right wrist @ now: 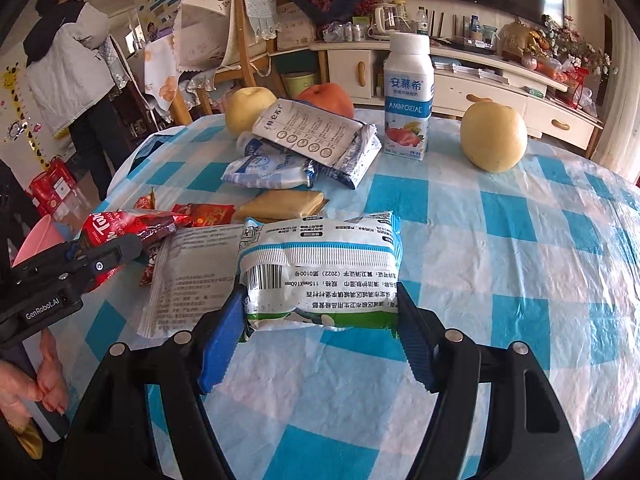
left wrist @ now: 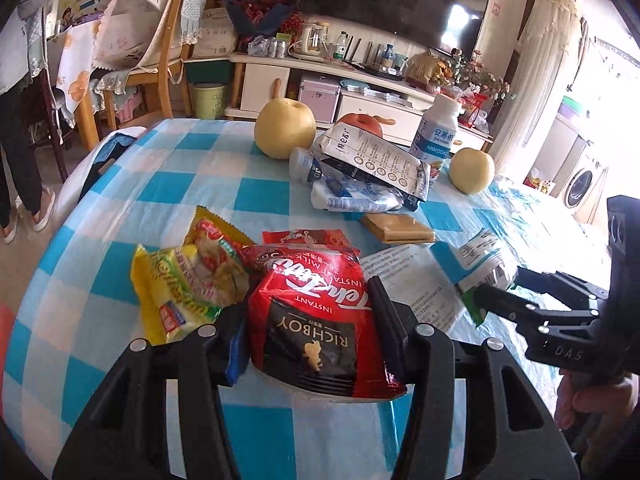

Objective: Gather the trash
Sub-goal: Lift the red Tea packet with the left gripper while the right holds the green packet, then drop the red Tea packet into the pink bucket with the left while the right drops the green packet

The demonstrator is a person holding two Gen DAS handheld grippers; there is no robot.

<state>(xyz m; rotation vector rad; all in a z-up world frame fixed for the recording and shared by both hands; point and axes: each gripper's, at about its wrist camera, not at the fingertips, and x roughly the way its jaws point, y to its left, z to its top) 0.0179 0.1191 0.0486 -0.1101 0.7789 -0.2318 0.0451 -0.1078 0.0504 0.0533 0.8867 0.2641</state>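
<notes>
both hands already have trash in hand. the left gripper (left wrist: 308,322) has its fingers part way closed and pressed on a red richboy milk-tea packet (left wrist: 316,320), which looks lifted off the worktop (left wrist: 160,184). the right gripper (right wrist: 320,320) has its fingers closed to the width of a white-and-green wipes packet (right wrist: 320,268) and clamps it.

much trash is left on the checked cloth: a yellow noodle wrapper (left wrist: 188,280), a small red wrapper (left wrist: 308,238), a printed clear bag (right wrist: 188,276), a tan flat packet (left wrist: 400,228), and a heap of crumpled blue-and-white wrappers (right wrist: 304,148) near the far edge. the pears (right wrist: 494,136), the apple (right wrist: 328,98) and the upright yoghurt bottle (right wrist: 408,96) look like things to keep.

no bin or bag for the trash shows clearly; a pink rim (right wrist: 36,236) at the left edge may be one, but i cannot tell.
</notes>
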